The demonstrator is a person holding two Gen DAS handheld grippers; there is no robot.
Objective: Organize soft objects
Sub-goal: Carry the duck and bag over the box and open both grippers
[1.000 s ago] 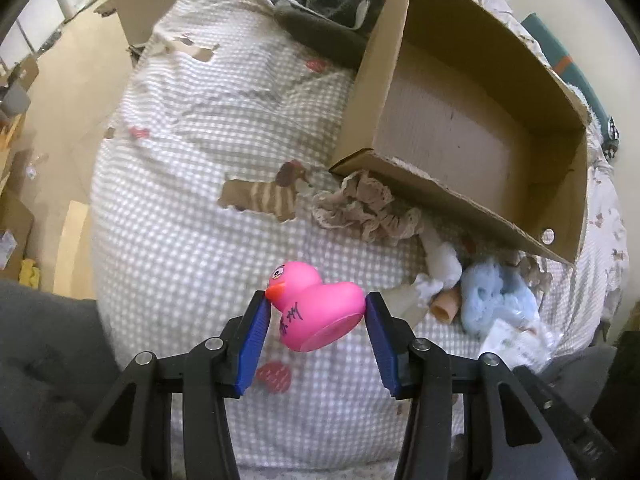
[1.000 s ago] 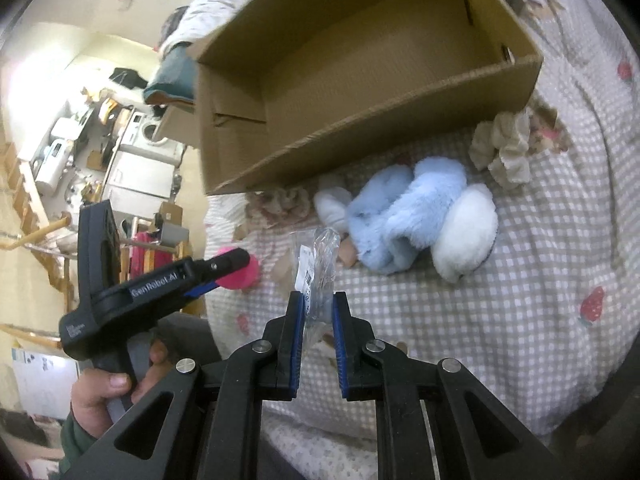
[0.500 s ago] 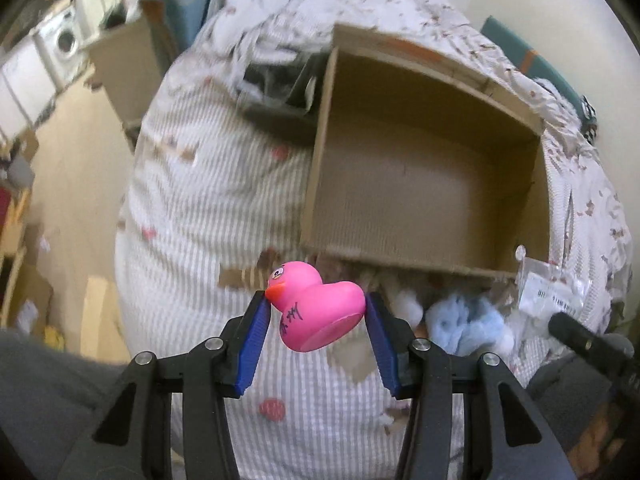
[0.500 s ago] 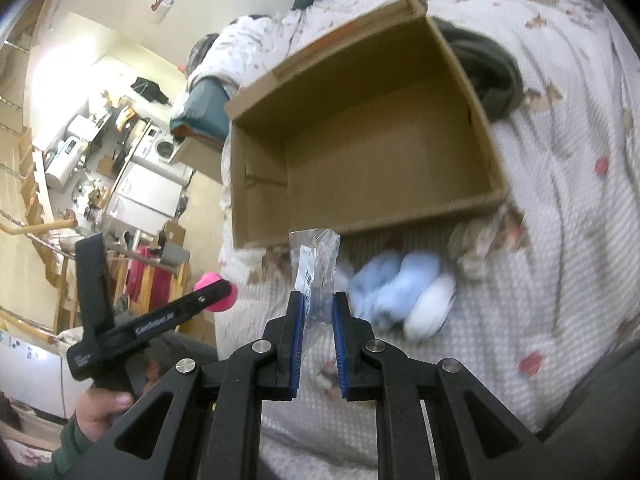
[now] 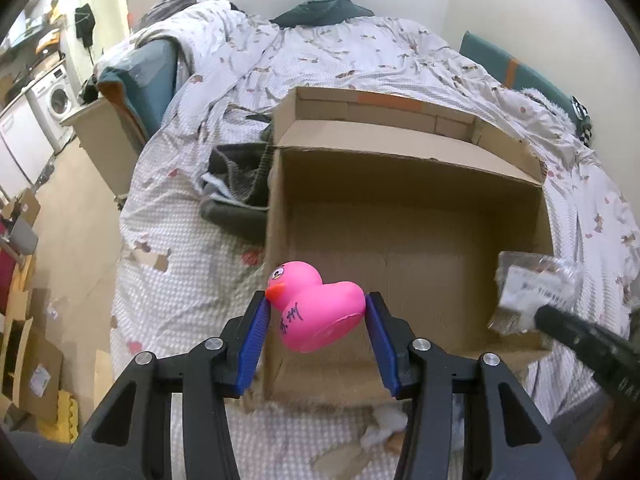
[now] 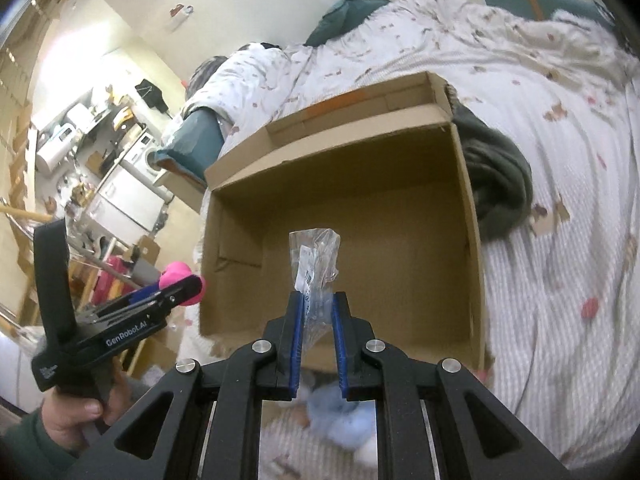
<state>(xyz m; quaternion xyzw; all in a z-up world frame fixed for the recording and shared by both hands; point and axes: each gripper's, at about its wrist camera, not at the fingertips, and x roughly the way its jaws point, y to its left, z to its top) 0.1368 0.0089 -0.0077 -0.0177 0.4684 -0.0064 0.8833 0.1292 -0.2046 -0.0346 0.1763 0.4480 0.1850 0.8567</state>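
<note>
Two loads are up: my left gripper (image 5: 316, 316) clamps the pink rubber duck (image 5: 316, 306) at the cardboard box (image 5: 404, 168) near-left corner, my right gripper (image 6: 316, 320) pinches the clear plastic packet (image 6: 316, 260) over the near wall, so I judge both should clear the rim, lower, then release.

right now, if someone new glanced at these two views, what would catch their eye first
The bright pink rubber duck stands out first, pinched between the blue pads of the left tongs in front of the big open brown cardboard box on the bed. Next is the crinkled clear plastic packet with a white label, held upright in the right tongs over the same box, whose visible floor looks bare.
</note>
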